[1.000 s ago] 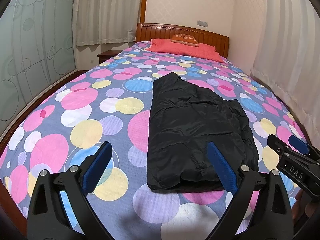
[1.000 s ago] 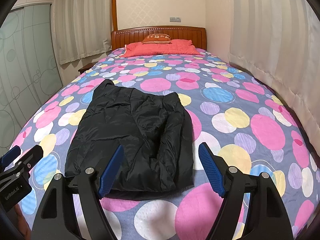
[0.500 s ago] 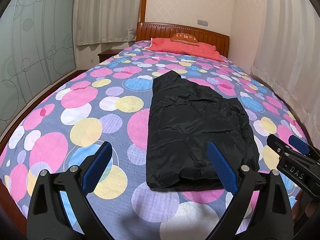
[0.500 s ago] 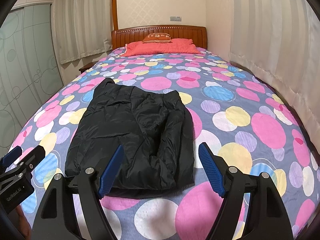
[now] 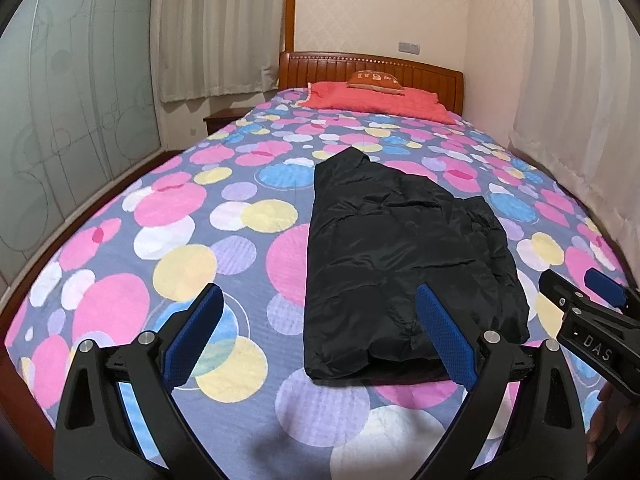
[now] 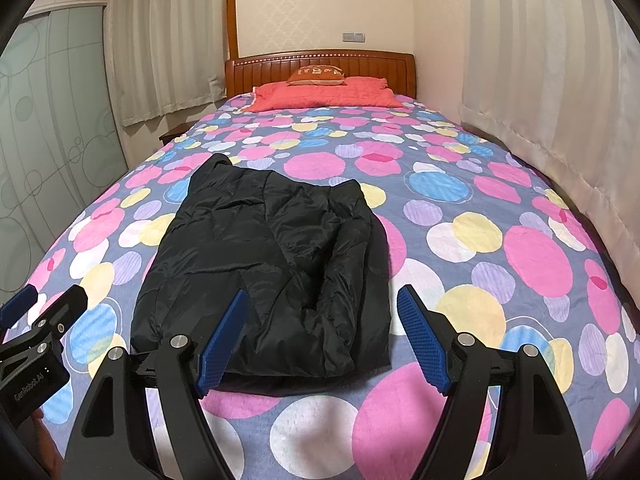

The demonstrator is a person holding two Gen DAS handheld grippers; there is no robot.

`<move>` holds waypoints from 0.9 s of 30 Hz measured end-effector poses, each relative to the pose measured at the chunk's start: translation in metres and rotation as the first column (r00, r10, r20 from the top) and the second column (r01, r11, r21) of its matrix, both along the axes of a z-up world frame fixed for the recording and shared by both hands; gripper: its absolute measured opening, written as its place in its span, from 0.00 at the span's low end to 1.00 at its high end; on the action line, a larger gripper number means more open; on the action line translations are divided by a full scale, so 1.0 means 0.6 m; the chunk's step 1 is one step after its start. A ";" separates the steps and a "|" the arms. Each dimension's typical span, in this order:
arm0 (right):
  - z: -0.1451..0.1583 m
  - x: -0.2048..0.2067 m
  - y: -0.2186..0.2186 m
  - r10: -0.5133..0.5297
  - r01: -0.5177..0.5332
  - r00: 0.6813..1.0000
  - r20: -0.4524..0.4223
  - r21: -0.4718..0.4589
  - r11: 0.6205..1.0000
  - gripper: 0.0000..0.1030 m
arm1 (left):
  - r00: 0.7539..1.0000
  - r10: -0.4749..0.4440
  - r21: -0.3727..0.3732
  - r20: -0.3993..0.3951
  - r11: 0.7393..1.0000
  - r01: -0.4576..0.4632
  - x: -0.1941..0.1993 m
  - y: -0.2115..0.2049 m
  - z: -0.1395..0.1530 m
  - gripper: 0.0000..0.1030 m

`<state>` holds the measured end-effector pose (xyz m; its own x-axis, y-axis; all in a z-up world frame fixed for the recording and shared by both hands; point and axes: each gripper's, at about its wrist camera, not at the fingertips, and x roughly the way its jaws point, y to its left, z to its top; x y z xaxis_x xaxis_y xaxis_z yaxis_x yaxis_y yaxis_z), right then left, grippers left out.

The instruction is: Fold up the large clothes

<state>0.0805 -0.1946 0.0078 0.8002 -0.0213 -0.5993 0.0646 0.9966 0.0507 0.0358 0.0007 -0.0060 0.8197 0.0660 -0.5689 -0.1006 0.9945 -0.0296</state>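
Observation:
A black puffer jacket lies folded lengthwise on the bed, its near end doubled over. My left gripper hangs open above the bed's foot, near the jacket's near left corner, nothing between its blue pads. My right gripper is also open, its jaws wide, over the jacket's near right corner without touching it. Each gripper shows at the edge of the other's view: the right gripper and the left gripper.
The bed carries a spotted cover, with a red pillow against the wooden headboard. Curtains hang close along the right side. Frosted sliding doors stand to the left.

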 end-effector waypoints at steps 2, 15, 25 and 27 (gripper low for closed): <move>0.000 0.000 0.000 -0.001 0.001 1.000 0.001 0.000 1.000 0.74 | 1.000 -0.003 0.015 0.005 1.000 0.003 -0.002 -0.004 0.002 0.94; -0.001 0.001 0.000 -0.001 0.001 1.000 0.001 0.001 1.000 0.74 | 1.000 -0.009 0.062 0.025 0.998 0.008 -0.006 -0.021 0.018 0.98; -0.001 -0.001 0.002 -0.002 0.002 1.000 0.000 0.001 1.000 0.74 | 0.997 -0.064 0.083 0.044 0.995 0.060 -0.014 -0.044 0.021 0.98; -0.001 -0.002 0.002 -0.001 0.001 1.000 0.000 0.001 1.000 0.74 | 0.997 -0.057 0.069 0.045 0.996 0.054 -0.013 -0.041 0.021 0.98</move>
